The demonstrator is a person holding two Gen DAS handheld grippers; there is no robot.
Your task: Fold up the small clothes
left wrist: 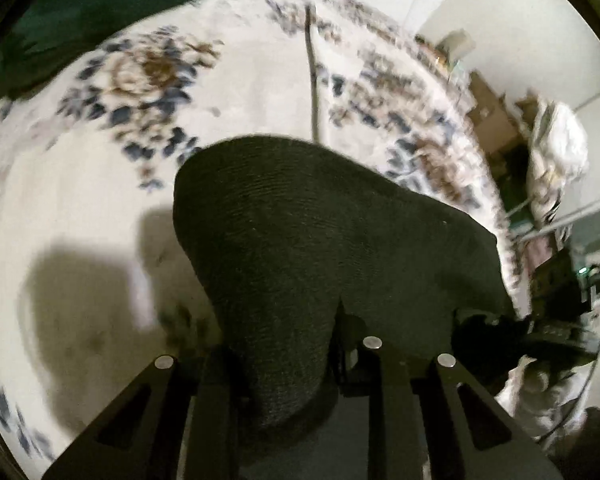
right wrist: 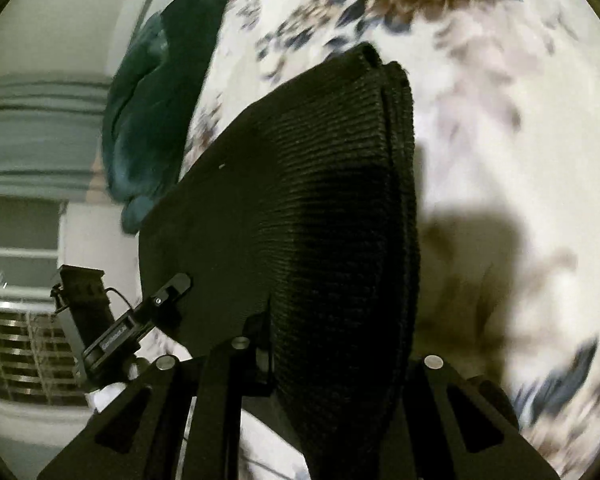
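A black ribbed knit garment (left wrist: 324,232) hangs over a white bed sheet with a blue and brown floral print (left wrist: 156,76). My left gripper (left wrist: 288,364) is shut on one end of it; the cloth bulges between the fingers. In the right wrist view the same black garment (right wrist: 300,200) hangs folded double, its two layers showing at the far edge. My right gripper (right wrist: 332,356) is shut on its other end. The left gripper's body (right wrist: 140,320) shows at the left of that view, holding the cloth's far corner.
A dark green cloth (left wrist: 100,12) lies at the far side of the bed; it also shows in the right wrist view (right wrist: 156,112). Furniture, a white bundle (left wrist: 556,148) and a rail stand beyond the bed's right edge. A window with blinds (right wrist: 20,340) is at left.
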